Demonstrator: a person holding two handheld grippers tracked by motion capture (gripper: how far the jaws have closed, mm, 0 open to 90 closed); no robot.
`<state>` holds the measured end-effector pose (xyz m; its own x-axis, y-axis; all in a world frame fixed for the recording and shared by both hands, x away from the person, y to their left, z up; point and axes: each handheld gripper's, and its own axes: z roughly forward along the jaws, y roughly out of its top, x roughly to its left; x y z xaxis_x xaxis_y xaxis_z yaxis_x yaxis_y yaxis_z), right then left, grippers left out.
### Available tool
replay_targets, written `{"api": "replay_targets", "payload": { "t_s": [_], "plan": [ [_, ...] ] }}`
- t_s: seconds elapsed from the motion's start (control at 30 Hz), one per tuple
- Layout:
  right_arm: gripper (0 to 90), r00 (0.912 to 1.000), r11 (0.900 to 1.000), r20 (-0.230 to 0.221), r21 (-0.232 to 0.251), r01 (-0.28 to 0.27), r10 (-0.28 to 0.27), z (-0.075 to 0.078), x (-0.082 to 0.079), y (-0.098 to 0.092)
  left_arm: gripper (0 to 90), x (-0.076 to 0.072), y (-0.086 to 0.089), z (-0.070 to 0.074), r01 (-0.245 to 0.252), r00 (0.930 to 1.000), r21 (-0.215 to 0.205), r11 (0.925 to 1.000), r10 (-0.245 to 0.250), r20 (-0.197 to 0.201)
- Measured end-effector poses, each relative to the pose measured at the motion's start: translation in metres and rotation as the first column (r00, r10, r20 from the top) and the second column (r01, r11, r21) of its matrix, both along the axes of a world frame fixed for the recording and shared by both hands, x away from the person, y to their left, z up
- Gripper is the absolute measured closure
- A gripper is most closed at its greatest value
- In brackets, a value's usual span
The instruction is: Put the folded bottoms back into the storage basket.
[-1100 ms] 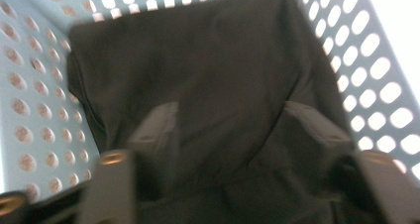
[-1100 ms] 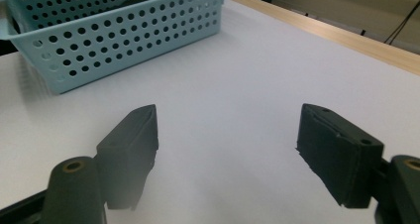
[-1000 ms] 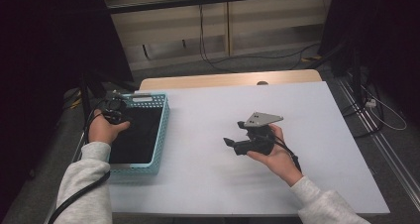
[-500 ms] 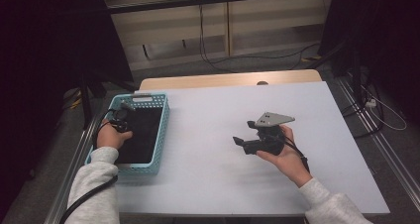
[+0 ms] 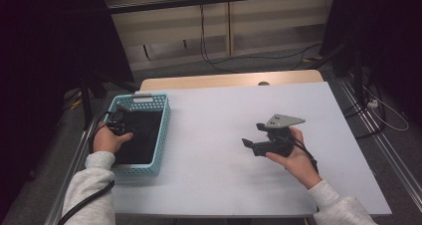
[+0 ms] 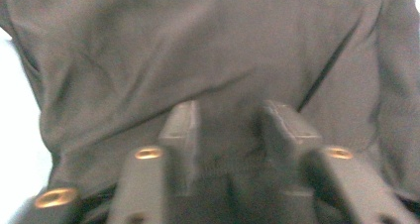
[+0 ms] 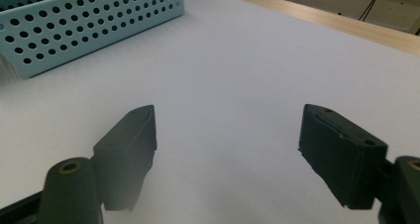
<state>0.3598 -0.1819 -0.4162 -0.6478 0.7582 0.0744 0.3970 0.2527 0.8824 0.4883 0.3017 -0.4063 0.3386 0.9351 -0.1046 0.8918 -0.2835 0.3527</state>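
A light blue perforated basket (image 5: 166,116) stands at the table's left side with a dark grey cloth (image 5: 144,135) lying in it. My left gripper (image 5: 119,121) is down in the basket over that cloth. In the left gripper view the cloth (image 6: 208,50) spreads just beyond the left gripper (image 6: 230,122). Its jaws have just been opening and stand apart, and the pads press on nothing. My right gripper (image 5: 253,134) hovers open above the bare white table right of centre, pointing left toward the basket (image 7: 89,21). Nothing lies between the right gripper (image 7: 228,135) and its wide-set jaws.
The white tabletop (image 5: 214,150) stretches between basket and right hand. A wooden strip (image 5: 224,79) runs along its far edge. Cables lie on the floor beyond and at the right. A dark curtain hangs at the left.
The right gripper has drifted a little to the right over the table. The left hand has slid slightly nearer inside the basket.
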Motion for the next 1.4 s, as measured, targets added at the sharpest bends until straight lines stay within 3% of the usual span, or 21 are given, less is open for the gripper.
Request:
{"api": "replay_targets", "payload": {
  "t_s": [0.07,0.17,0.47,0.77,0.87,1.07,1.4],
  "plan": [
    [21.5,1.0000,1.000,-0.003,-0.001,0.003,-0.003,-0.001,0.000,-0.002,46.1,0.001,-0.001,0.006,-0.003,0.9993,-0.025,0.9997,0.004,0.037],
    [21.5,1.0000,1.000,-0.007,-0.003,0.003,-0.004,-0.002,-0.001,-0.005,42.0,0.001,-0.008,0.013,0.019,0.9977,-0.035,0.9992,-0.016,0.066],
    [21.5,0.9997,1.000,-0.024,-0.014,0.010,-0.010,-0.008,-0.005,-0.015,27.6,0.000,-0.032,0.025,0.078,0.9921,-0.067,0.9947,-0.071,0.104],
    [21.3,0.9990,1.000,-0.038,-0.011,0.021,-0.021,-0.010,-0.007,-0.027,23.1,-0.001,-0.049,0.038,0.129,0.9829,-0.088,0.9877,-0.115,0.143],
    [21.3,0.9989,1.000,-0.040,-0.013,0.025,-0.026,-0.010,-0.007,-0.030,24.1,-0.003,-0.053,0.040,0.142,0.9784,-0.068,0.9876,-0.130,0.161],
    [21.1,0.9986,0.999,-0.045,-0.020,0.028,-0.028,-0.012,-0.009,-0.034,22.7,-0.002,-0.050,0.048,0.134,0.9795,-0.061,0.9891,-0.123,0.159],
    [21.0,0.9983,0.999,-0.049,-0.021,0.028,-0.029,-0.012,-0.010,-0.039,20.6,-0.003,-0.060,0.071,0.160,0.9699,-0.068,0.9848,-0.144,0.196]
  ]
}}
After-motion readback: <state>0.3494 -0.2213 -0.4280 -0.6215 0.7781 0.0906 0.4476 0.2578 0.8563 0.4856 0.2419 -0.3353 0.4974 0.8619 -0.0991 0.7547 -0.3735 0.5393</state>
